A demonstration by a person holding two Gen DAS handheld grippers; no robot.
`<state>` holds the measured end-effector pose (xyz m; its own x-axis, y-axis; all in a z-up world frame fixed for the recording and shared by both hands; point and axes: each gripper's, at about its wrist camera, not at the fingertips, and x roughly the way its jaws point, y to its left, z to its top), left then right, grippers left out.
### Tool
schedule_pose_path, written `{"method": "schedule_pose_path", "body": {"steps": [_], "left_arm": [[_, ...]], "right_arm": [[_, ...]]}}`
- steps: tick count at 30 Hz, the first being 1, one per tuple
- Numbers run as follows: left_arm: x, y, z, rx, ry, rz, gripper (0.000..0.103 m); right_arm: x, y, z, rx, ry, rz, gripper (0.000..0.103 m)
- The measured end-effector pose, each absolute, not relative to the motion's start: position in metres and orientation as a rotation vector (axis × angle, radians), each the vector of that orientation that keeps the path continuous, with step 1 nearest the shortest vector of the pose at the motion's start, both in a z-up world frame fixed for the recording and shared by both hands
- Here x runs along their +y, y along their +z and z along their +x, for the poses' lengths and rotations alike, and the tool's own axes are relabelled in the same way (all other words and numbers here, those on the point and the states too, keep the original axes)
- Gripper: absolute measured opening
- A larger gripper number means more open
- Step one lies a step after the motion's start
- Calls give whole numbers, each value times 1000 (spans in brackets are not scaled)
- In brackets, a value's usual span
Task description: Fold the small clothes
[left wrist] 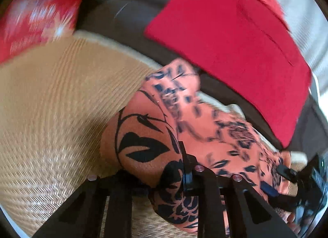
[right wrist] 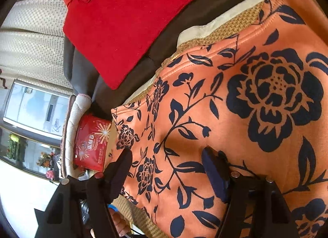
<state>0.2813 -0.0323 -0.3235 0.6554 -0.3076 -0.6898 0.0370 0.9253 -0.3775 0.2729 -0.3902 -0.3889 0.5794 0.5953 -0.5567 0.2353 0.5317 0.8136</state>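
An orange garment with a dark floral print (left wrist: 155,139) lies on a woven straw mat (left wrist: 53,102). My left gripper (left wrist: 164,178) is shut on a bunched fold of the garment and holds it lifted off the mat; the view is blurred by motion. In the right wrist view the garment (right wrist: 256,104) spreads wide over the mat (right wrist: 231,30). My right gripper (right wrist: 170,168) has its jaws apart, with one finger (right wrist: 121,168) at the cloth's left edge and the other finger (right wrist: 213,170) resting on the cloth.
A red cushion (left wrist: 235,39) (right wrist: 123,24) lies on a dark brown sofa (left wrist: 127,10) beyond the mat. A red printed packet (right wrist: 92,143) sits at the left, blurred in the left wrist view (left wrist: 37,16). The other gripper (left wrist: 295,178) shows at right.
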Motion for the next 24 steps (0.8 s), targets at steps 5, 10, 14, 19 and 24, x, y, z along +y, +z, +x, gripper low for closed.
{"method": "schedule_pose_path", "body": {"steps": [5, 10, 14, 19, 24], "left_arm": [[-112, -278, 251, 656, -350, -65, 21], [-171, -285, 212, 579, -493, 103, 20], [-190, -317, 202, 645, -528, 155, 20], [-191, -321, 202, 617, -556, 188, 20], [-180, -316, 213, 624, -569, 167, 20]], "right_arm": [[-412, -387, 261, 959, 297, 1087, 73], [-447, -373, 238, 861, 295, 1094, 75], [-465, -367, 229, 812, 327, 1122, 77], [-458, -364, 265, 887, 358, 1104, 80], [-429, -377, 325, 1084, 365, 1039, 81]]}}
